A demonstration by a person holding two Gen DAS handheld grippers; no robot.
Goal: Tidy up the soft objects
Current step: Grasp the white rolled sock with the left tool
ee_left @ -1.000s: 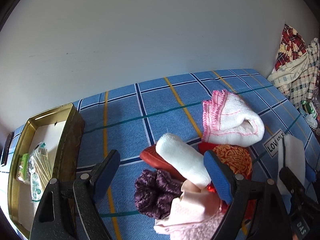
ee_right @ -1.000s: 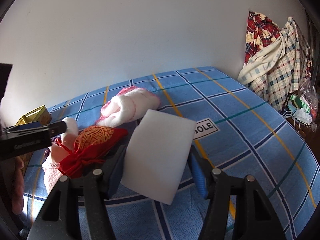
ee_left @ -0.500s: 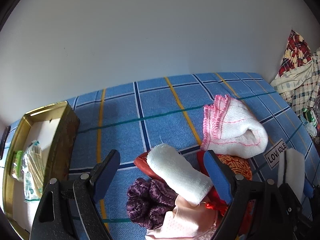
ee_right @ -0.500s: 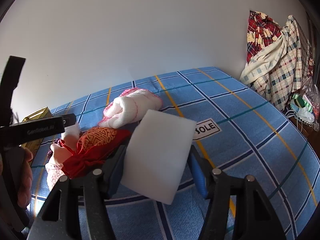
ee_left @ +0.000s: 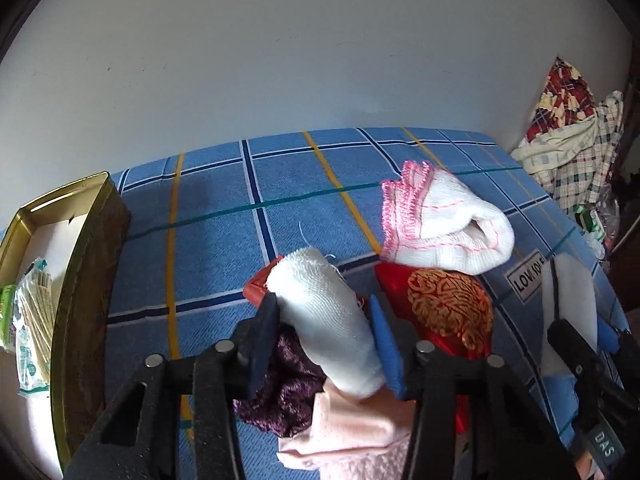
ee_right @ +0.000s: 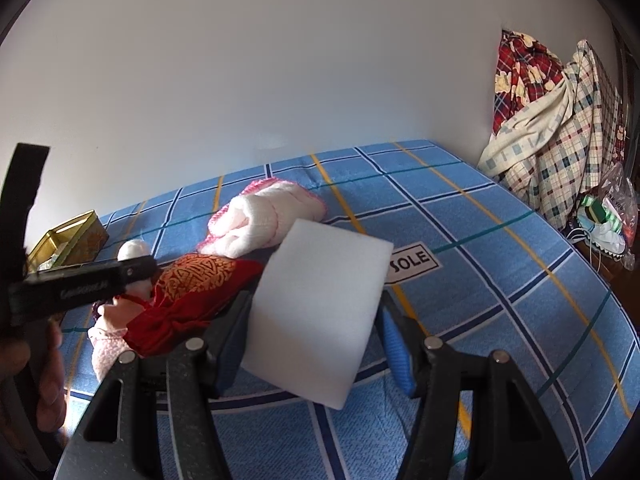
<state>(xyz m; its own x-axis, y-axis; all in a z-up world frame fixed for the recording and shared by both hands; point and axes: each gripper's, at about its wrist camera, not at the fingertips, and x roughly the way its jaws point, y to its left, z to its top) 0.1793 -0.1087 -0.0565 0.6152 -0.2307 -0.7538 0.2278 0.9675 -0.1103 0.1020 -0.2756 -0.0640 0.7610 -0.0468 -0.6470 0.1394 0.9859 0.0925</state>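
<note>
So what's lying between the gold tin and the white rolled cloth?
Only bare blue checked sheet between the gold tin and the white rolled cloth, in the left wrist view.

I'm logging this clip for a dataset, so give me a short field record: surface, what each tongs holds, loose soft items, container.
surface: blue checked bedsheet
left tongs: jaws just closed onto the white cloth roll
right tongs: clamped on a white foam block
loose items: pink-edged white towel, red-and-gold pouch, purple scrunchie, pale pink cloth
container: gold tin, left of the pile, open
</note>
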